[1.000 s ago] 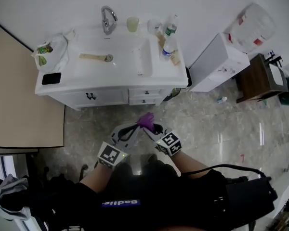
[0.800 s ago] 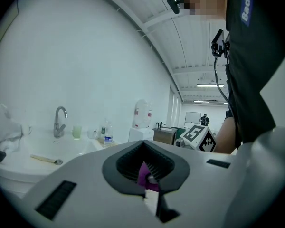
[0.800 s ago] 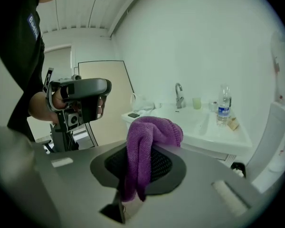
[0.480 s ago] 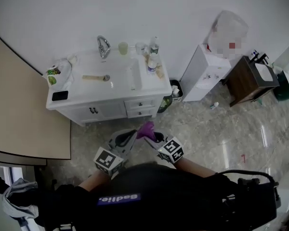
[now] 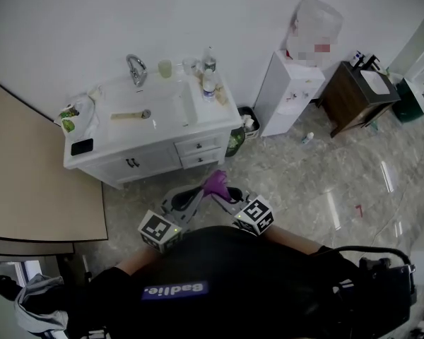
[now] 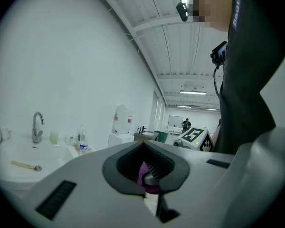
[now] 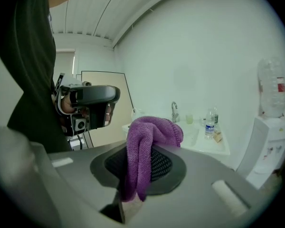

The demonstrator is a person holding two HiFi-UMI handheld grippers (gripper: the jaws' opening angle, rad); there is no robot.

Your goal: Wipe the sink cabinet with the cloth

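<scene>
The white sink cabinet (image 5: 152, 157) stands against the wall at the upper left of the head view, well away from both grippers. My right gripper (image 5: 222, 191) is shut on a purple cloth (image 5: 215, 183), which bunches up over its jaws (image 7: 149, 129). Just to its left, my left gripper (image 5: 192, 198) has its jaws together. A scrap of purple shows in the hollow between them (image 6: 145, 172). In the right gripper view the left gripper (image 7: 88, 99) sits apart from the cloth. The basin and tap (image 7: 174, 110) lie ahead of the right gripper (image 7: 142, 167).
On the counter are a tap (image 5: 136, 68), bottles (image 5: 209, 82), a cup (image 5: 165, 68), a brush in the basin (image 5: 127, 116), a bag (image 5: 74, 111) and a black phone (image 5: 81, 147). A small bin (image 5: 246, 123), a water dispenser (image 5: 290, 83) and a brown side table (image 5: 353, 94) stand to the right. A beige panel (image 5: 35, 189) is at left.
The cabinet has shrunk in view and slid up and left as the person backed away. Both grippers stay close together, and the right one has kept hold of the cloth.
</scene>
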